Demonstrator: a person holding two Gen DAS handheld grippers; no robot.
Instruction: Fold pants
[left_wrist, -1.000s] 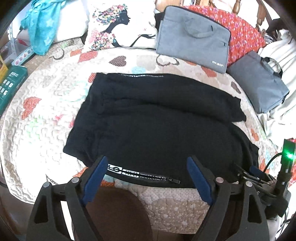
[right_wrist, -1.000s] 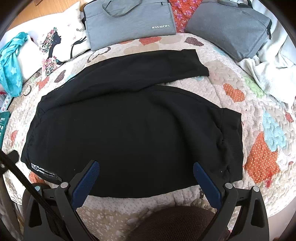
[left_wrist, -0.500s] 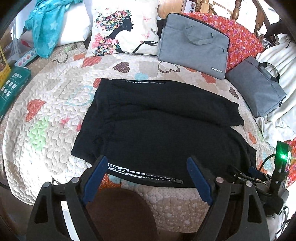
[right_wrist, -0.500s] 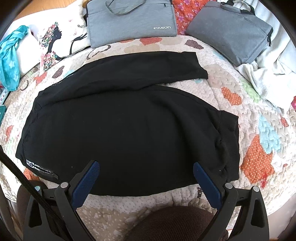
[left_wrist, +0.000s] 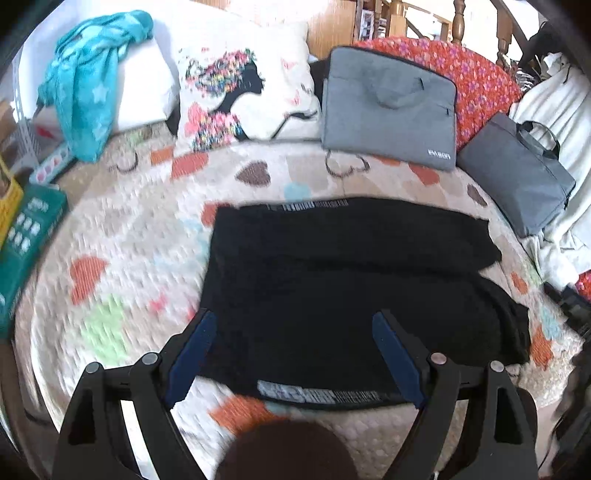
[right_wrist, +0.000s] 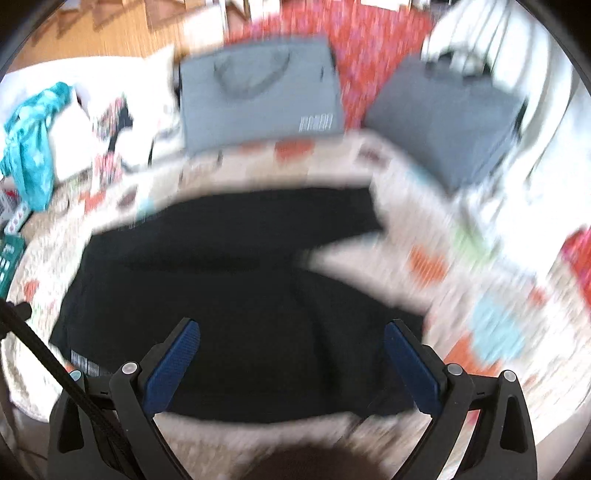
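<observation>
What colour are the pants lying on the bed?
Black, with a white printed strip; the pants show best in the left wrist view.

Heart-print quilted bed (left_wrist: 122, 236): black pants (left_wrist: 332, 280), two grey bags (left_wrist: 388, 110), pillows (left_wrist: 243, 77).

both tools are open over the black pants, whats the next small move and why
Probably lower the right tool to the near leg's cuff. The pants lie flat on the quilt with the two legs spread apart, nothing folded yet. Both tools, the left tool too, are open and hold nothing, so gripping a cuff seems the first step toward laying one leg over the other.
</observation>
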